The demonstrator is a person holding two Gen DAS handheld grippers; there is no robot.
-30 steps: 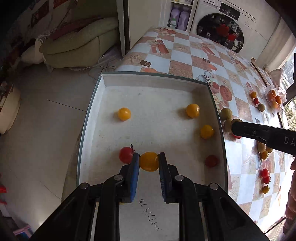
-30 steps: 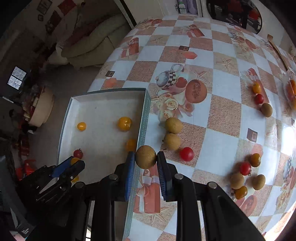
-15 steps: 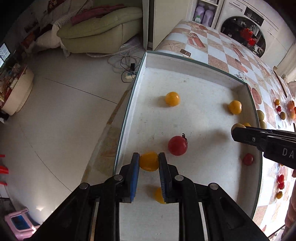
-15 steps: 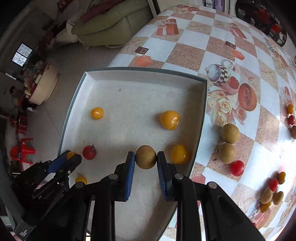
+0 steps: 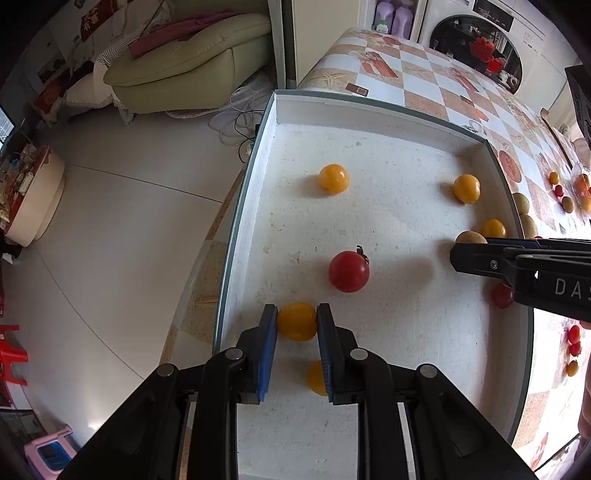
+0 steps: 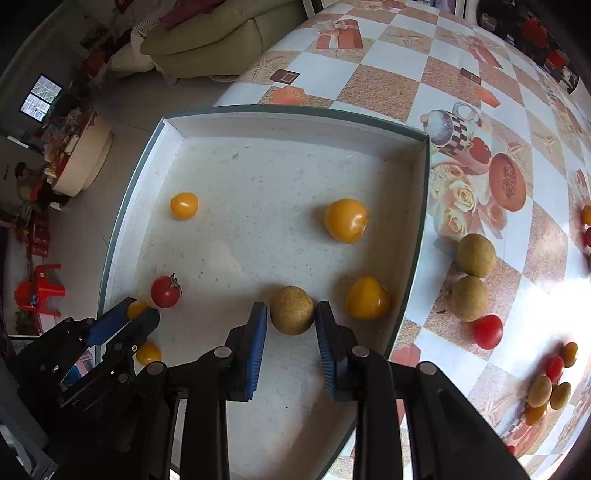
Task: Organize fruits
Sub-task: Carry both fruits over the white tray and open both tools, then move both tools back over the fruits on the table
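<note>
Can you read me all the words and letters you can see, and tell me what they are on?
"DAS": white letters on the side of the right gripper, cut off by the picture's edge.
The washing machine panel has small markings, too blurred to read.
The red wall hanging has writing, too blurred to read.

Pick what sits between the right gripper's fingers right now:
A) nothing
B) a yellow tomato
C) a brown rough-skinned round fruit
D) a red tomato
C. In the right wrist view the brown rough-skinned fruit sits between the blue pads of the right gripper, low over the white tray. The jaws have just been opening, with small gaps showing at the pads.
</note>
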